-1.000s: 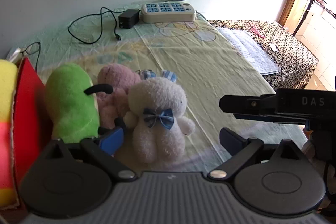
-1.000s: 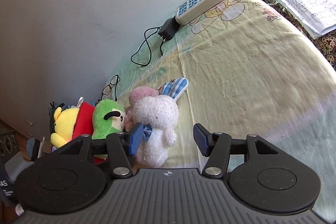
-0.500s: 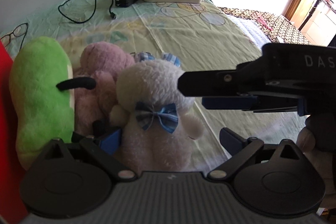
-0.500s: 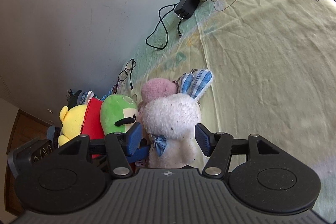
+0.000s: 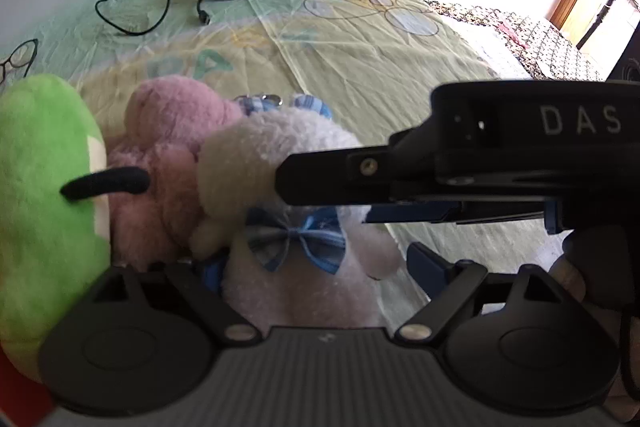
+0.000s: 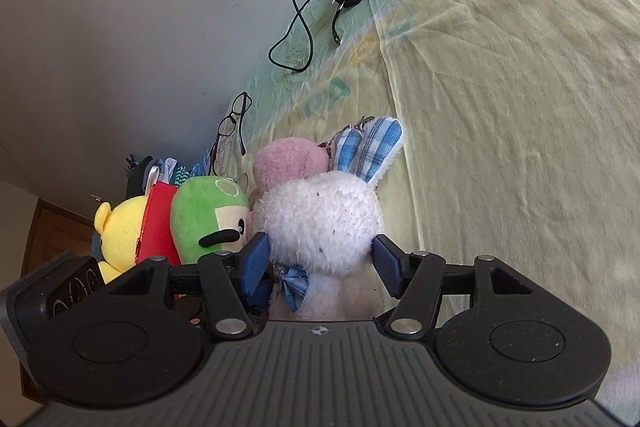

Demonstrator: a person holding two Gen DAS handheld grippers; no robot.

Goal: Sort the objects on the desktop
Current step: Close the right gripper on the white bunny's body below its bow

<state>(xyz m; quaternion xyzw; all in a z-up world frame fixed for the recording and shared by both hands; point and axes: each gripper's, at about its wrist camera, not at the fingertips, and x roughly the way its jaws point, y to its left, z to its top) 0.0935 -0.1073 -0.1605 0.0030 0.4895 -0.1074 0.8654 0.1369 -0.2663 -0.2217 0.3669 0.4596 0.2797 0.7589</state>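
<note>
1. While the white plush rabbit (image 6: pixel 320 215) is sitting on the bed (image 6: pixel 520 107) against the pink plush (image 6: pixel 288 163), the left hand-held gripper (image 5: pixel 316 267) is closing around its body.
2. The right hand-held gripper (image 6: pixel 320 259) is bracketing its head, released.
3. It is looking light and squashy; gripping the torso is seeming safest.

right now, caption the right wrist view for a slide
Right tongs straddle the white plush bunny's head beside pink and green toys.
</note>
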